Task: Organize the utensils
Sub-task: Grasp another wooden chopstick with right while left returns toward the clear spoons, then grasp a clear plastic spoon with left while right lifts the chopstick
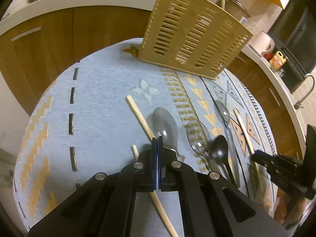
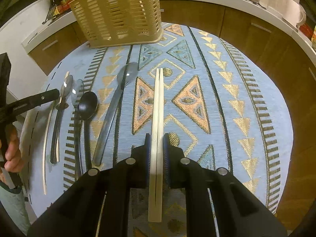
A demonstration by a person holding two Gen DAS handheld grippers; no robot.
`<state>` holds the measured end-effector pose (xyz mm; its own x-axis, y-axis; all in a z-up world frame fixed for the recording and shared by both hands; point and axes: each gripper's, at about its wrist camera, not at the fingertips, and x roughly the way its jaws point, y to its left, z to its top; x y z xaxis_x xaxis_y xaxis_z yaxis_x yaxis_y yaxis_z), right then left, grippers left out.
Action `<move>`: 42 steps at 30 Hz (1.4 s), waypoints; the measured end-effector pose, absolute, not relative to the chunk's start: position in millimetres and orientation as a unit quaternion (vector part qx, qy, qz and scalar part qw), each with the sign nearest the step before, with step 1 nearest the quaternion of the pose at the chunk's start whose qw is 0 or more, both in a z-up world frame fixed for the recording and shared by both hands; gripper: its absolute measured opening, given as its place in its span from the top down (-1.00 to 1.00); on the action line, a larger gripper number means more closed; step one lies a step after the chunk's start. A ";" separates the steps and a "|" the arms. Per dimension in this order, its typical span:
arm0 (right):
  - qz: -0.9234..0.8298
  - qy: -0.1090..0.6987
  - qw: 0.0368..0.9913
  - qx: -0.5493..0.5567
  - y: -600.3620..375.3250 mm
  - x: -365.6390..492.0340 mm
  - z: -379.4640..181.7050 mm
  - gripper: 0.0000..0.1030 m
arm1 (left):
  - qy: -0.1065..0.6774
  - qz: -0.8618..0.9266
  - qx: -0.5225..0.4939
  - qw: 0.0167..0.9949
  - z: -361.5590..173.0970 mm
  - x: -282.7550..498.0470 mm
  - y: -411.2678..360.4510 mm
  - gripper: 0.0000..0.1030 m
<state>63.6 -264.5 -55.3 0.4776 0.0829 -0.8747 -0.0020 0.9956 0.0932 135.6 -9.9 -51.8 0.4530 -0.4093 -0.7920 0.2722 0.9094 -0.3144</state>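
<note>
Down on the patterned cloth of the counter [image 2: 246,90], the utensils lie in a loose row with their long axes running from the near edge toward the slatted basket [image 2: 118,13] at the far end. Furthest left, the left tongs [image 1: 158,140] are pressed together with no visible gap, pads meeting just above a wooden chopstick [image 1: 138,112] that slants from near right to far left beneath them; whether they pinch anything I cannot tell. Just right of their tips lies a clear spoon [image 1: 165,124], bowl pointing away. Next come a second clear spoon [image 1: 197,136], a black spoon [image 1: 219,148] and a grey spoon [image 2: 112,106], all bowls toward the basket. Furthest right, the right tongs [image 2: 157,138] are closed narrowly on a pair of chopsticks [image 2: 159,98], held side by side and pointing straight ahead at the basket.
</note>
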 end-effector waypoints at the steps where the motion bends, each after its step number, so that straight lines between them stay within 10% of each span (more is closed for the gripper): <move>1: 0.026 0.511 0.858 0.041 -264.1 64.4 -55.9 0.80 | 0.482 -0.201 -0.069 0.850 -51.1 134.3 -8.7 1.00; 14: 0.042 0.511 0.855 0.081 -275.9 62.8 -58.2 0.79 | 0.499 -0.170 -0.138 0.839 -44.7 162.9 2.8 0.63; 18: 0.049 0.511 0.853 0.091 -278.7 62.7 -57.5 0.79 | 0.503 -0.167 -0.115 0.840 -41.7 157.2 -10.3 0.17; 34: 0.042 0.507 0.856 0.093 -283.7 62.7 -56.5 0.79 | 0.500 -0.111 0.039 0.858 -51.3 160.2 -68.5 0.09; 42: 0.054 0.517 0.847 0.110 -287.6 66.9 -56.0 0.64 | 0.493 -0.112 0.042 0.862 -48.3 151.9 -70.1 0.41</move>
